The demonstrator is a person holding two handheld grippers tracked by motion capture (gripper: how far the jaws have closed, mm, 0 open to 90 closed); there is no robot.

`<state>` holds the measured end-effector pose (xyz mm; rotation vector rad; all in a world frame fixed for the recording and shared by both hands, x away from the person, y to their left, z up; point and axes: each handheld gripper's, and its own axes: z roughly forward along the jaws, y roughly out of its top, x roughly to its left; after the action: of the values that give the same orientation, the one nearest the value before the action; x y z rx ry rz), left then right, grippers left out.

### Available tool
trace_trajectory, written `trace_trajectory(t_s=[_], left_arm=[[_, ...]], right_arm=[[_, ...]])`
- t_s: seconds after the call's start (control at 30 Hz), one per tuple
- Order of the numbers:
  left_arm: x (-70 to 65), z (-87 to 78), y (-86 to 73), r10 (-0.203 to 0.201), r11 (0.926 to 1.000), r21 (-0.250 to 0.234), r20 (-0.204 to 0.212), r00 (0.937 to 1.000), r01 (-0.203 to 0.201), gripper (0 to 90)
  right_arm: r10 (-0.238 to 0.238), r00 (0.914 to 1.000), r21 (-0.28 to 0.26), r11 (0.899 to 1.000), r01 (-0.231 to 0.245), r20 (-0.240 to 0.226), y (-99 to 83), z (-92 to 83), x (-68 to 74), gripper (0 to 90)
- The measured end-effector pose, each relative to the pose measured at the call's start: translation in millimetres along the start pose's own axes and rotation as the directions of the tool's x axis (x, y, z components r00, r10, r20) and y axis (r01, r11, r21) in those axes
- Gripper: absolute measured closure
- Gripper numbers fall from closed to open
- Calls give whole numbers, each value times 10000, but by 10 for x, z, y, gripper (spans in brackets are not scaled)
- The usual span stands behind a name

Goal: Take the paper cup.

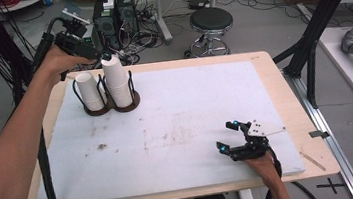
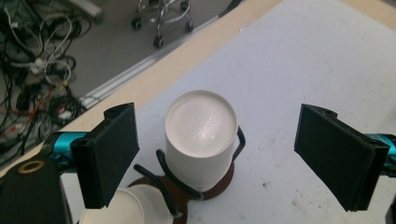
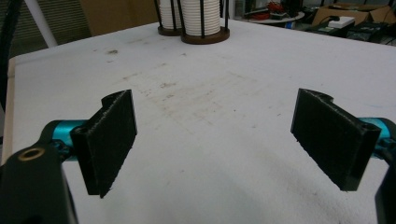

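The left tongs (image 1: 101,55) hover above the far left part of the tabletop (image 1: 266,69), right over a stack of white paper cups (image 1: 117,81) that stands upside down in the right ring of a dark wire double holder (image 1: 112,104). Seen from the left gripper view, the jaws stand wide apart with nothing between the pads; the flat round bottom of the top cup (image 2: 201,122) lies below and between them, clear of both. A second, shorter stack of white cups (image 1: 89,91) sits in the holder's left ring, just beside the taller one, and its rim shows at the lower edge of the left gripper view (image 2: 126,210). The holder rests on a white mat (image 1: 192,123) that covers most of the tabletop and carries some brown smudges near its middle. The right tongs (image 1: 230,134) lie low over the near right part of the mat, well apart from the cups, their jaws spread wide and empty. In the right gripper view the holder's round base (image 3: 205,36) shows far off at the top.
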<state>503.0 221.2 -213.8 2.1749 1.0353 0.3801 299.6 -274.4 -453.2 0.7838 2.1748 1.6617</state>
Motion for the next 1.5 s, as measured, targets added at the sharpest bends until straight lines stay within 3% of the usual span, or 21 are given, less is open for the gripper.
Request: trace_trajectory(t_s=[0.13,0.23,0.43,0.73,0.93,1.5], left_arm=[[17,82,38,-528,9974,487,-47,9986,530,138],[41,178,30,-871,9895,1138,-222,9960,890,153],[65,275,51,-1238,9834,1312,-177,9921,1251,154],[9,394,128,-1218,9747,1867,-161,9924,1227,161],[-14,457,131,-1141,9660,2286,-437,9925,1211,179],[-6,607,168,-1164,9497,2839,-710,9907,1320,224]], right_arm=[[26,10000,6,10000,-26,10,1,0,0,149],[-10,10000,18,10000,10,7,1,0,3,149],[19,10000,16,10000,-19,2,2,2,1,149],[45,10000,39,10000,-45,-29,2,2,1,149],[38,10000,40,10000,-38,-48,1,0,-2,149],[5,10000,-11,10000,-5,-47,1,2,-13,149]])
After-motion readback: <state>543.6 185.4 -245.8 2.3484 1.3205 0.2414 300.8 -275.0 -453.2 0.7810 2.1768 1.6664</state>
